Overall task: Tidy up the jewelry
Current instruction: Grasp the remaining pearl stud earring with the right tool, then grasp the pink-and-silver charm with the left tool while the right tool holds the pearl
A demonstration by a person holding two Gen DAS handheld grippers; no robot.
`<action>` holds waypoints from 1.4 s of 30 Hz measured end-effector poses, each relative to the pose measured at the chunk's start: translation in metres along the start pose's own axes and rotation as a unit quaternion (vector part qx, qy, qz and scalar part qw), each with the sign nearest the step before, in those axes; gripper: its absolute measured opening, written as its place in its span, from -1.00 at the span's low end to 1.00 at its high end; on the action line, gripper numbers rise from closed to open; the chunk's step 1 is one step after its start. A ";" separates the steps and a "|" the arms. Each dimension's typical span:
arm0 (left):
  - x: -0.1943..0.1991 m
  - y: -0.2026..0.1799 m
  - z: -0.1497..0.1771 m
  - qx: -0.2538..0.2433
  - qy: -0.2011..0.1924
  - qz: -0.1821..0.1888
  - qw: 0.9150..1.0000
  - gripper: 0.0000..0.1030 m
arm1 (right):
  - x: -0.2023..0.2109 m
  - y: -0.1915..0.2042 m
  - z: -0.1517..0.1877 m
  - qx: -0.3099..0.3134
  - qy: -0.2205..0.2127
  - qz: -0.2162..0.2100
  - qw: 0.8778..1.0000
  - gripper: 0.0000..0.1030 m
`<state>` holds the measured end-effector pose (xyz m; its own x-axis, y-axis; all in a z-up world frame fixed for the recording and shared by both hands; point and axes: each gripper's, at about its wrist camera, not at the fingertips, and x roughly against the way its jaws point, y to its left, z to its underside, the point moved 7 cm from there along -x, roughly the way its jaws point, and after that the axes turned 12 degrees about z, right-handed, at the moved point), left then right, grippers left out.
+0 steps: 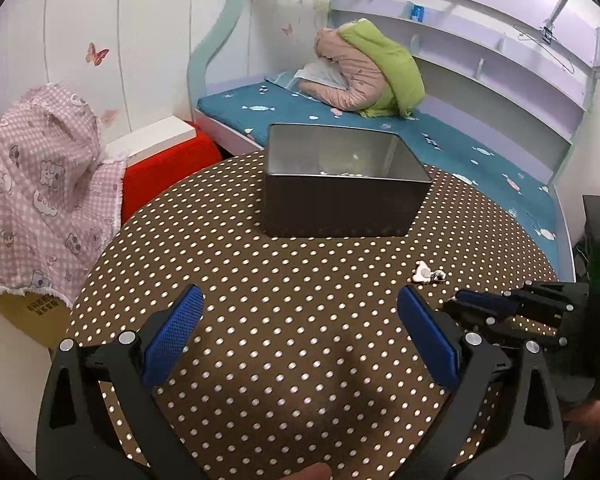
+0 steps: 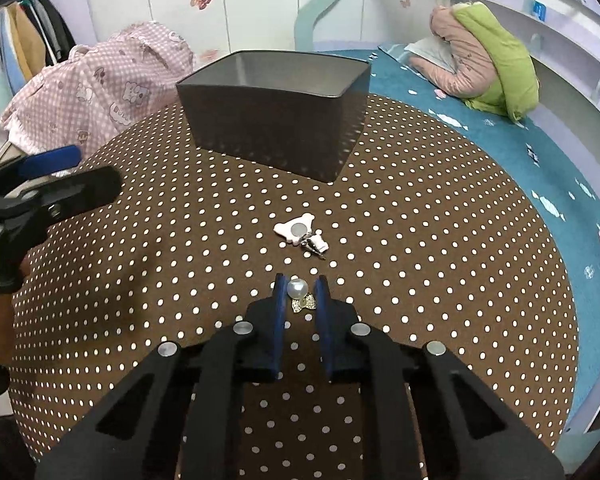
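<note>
our right gripper (image 2: 301, 286) has its blue pads closed on a pearl earring (image 2: 298, 288), the round pearl pinched between the very tips and a small gold bow part hanging just below them, low over the dotted counter (image 2: 420, 240). we judge the grip risky: the pearl is smooth and round and sits right at the tip ends, so a lift or a quick swing could squirt it out, and it would roll across the cloth or off the edge toward the blue bed (image 2: 540, 160). our left gripper (image 1: 300, 312) hangs wide open over bare cloth, holding nothing, off to the left side of the right one, so it blocks nothing. just beyond the pearl lies a white bear-shaped clip (image 2: 294, 230) with a small silver piece (image 2: 314, 245) touching it; a low forward sweep could knock these. farther on stands the dark metal box (image 2: 276, 120), open on top, with a few small pieces already on its floor; its near wall is tall, so we must rise over the rim before releasing. a pink checked cloth (image 2: 100, 80) and a green and pink jacket (image 2: 488, 64) lie well clear.
</note>
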<state>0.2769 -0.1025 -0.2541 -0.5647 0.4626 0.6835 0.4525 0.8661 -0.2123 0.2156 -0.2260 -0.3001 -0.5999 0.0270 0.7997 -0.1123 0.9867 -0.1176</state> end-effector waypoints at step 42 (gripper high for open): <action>-0.064 -0.040 0.021 -0.062 0.074 0.081 0.992 -0.58 | 0.032 -0.050 -0.002 -0.095 -0.017 -0.006 0.995 -0.81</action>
<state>0.2804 -0.1623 -0.3043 -0.3735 0.5530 0.7448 0.6158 0.7482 -0.2468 0.2040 -0.2744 -0.2674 -0.6255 0.0129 0.7801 0.0300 0.9995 0.0075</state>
